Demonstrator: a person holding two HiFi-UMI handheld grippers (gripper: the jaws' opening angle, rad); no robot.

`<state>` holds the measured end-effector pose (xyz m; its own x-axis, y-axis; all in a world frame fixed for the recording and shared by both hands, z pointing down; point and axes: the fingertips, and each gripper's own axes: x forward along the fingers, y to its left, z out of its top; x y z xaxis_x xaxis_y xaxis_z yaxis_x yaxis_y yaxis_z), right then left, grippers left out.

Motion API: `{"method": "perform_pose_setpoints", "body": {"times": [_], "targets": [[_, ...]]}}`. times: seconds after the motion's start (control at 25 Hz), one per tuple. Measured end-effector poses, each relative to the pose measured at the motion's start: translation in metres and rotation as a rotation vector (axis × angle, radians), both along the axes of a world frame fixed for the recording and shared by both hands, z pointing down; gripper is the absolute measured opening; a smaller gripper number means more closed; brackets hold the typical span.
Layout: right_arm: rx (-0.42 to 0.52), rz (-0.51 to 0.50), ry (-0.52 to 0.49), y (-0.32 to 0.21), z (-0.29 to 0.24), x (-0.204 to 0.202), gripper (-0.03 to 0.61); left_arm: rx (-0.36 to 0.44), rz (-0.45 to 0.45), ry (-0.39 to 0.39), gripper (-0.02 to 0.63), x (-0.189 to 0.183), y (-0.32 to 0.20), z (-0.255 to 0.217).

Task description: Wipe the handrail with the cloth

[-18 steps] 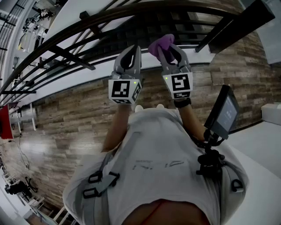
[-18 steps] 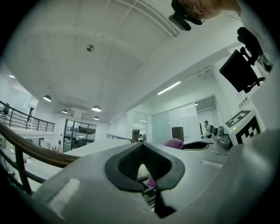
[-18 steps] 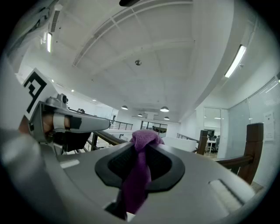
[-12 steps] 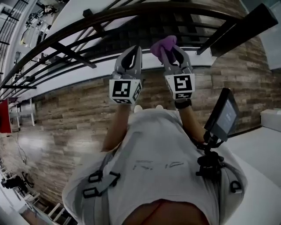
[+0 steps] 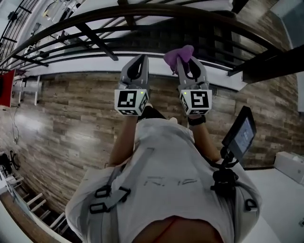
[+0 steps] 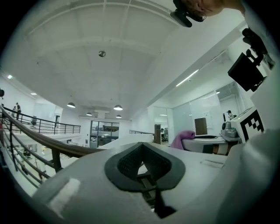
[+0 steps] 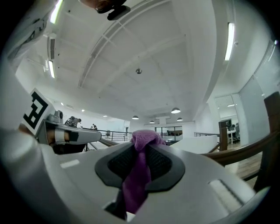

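Note:
A dark wooden handrail [image 5: 156, 9] arcs across the top of the head view. It also shows at the left edge of the left gripper view as handrail [image 6: 48, 142] and at the right of the right gripper view as handrail [image 7: 245, 153]. My right gripper [image 5: 183, 59] is shut on a purple cloth [image 5: 178, 53], which bunches above the closed pads as cloth [image 7: 142, 142]. The cloth sits below the rail and apart from it. My left gripper [image 5: 141, 60] is held beside it, shut and empty, its gripper [image 6: 141, 148] pads meeting.
Dark balusters [image 5: 97, 40] and lower bars run under the rail above a white ledge [image 5: 71, 69]. Wood-plank floor [image 5: 61, 128] lies below. A small screen [image 5: 242, 133] on a chest mount sits at the right, a white box [image 5: 289, 166] beyond it.
The head view has swung, so the rail now lies more squarely across the top. Both grippers stay side by side, the right one still holding the cloth.

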<state>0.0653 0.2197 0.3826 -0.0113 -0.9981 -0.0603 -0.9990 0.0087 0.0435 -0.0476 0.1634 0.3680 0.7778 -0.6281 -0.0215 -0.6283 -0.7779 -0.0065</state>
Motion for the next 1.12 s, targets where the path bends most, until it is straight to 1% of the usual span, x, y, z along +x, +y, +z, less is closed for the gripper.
{"method": "perform_pose_setpoints", "body": {"times": [0.08,0.2,0.28,0.44,0.48,0.56,0.68,0.72,0.84,0.96,1.12], "targets": [[-0.008,-0.041,-0.001,-0.018,0.003,-0.017,0.072,-0.012,-0.05,0.001,0.002,-0.023,-0.017,0.004],[-0.002,-0.093,0.012,-0.054,0.003,-0.039,0.072,-0.016,-0.089,0.009,0.002,-0.046,-0.053,0.007],[0.012,-0.123,0.027,-0.09,-0.001,-0.052,0.072,-0.01,-0.1,0.018,0.002,-0.056,-0.089,0.005],[0.036,-0.155,0.049,-0.183,-0.024,-0.072,0.065,0.005,-0.129,0.022,0.002,-0.072,-0.178,-0.011],[0.044,-0.17,0.065,-0.205,-0.032,-0.081,0.066,0.006,-0.139,0.023,0.002,-0.078,-0.199,-0.017],[0.05,-0.229,0.132,-0.242,-0.045,-0.108,0.064,0.01,-0.154,0.028,0.002,-0.094,-0.235,-0.029],[0.036,-0.334,0.237,-0.293,-0.053,-0.153,0.075,0.018,-0.163,0.045,0.002,-0.122,-0.27,-0.039],[0.023,-0.35,0.261,-0.314,-0.055,-0.165,0.074,0.009,-0.169,0.051,0.002,-0.133,-0.282,-0.043],[-0.026,-0.394,0.338,-0.386,-0.068,-0.195,0.074,-0.063,-0.196,0.053,0.002,-0.162,-0.323,-0.056],[-0.065,-0.487,0.395,-0.454,-0.076,-0.224,0.077,-0.077,-0.246,0.026,0.002,-0.183,-0.361,-0.066],[-0.207,-0.619,0.461,-0.532,-0.048,-0.27,0.087,-0.116,-0.321,0.027,0.002,-0.207,-0.381,-0.055]]}}
